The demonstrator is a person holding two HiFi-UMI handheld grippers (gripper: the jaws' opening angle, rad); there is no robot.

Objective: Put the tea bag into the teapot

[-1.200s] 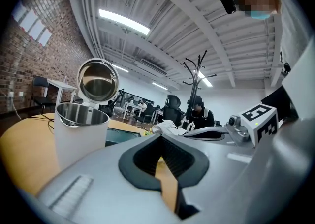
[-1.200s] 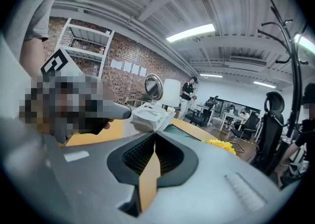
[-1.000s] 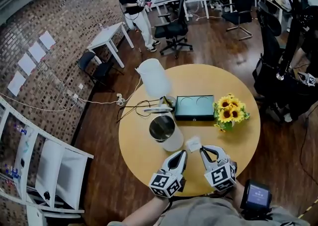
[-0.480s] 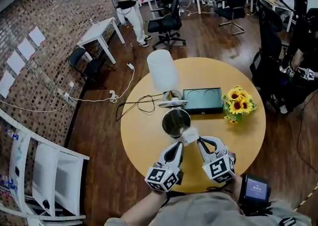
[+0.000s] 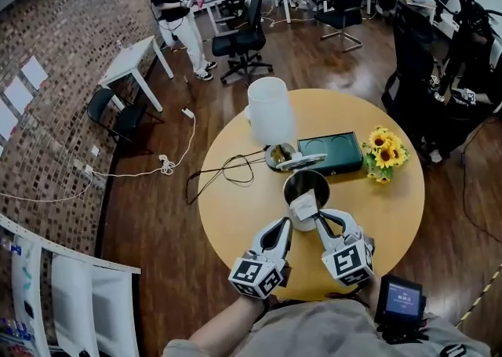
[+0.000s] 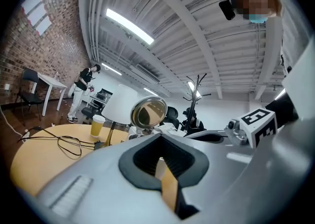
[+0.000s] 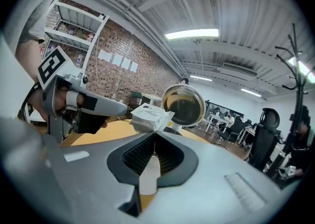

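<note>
Right gripper (image 5: 320,219) pinches tea bag (image 5: 303,205) over teapot (image 5: 307,184) rim; its own view alone shows bag lying crosswise. Left gripper (image 5: 285,226) pressed together.

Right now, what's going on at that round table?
A person holds a tool in each hand over the round table. The right tool is shut on the tea bag and holds it at the near rim of the open teapot. The bag is not yet down inside the pot. The left tool is shut with nothing in it, close by the pot's left side.
</note>
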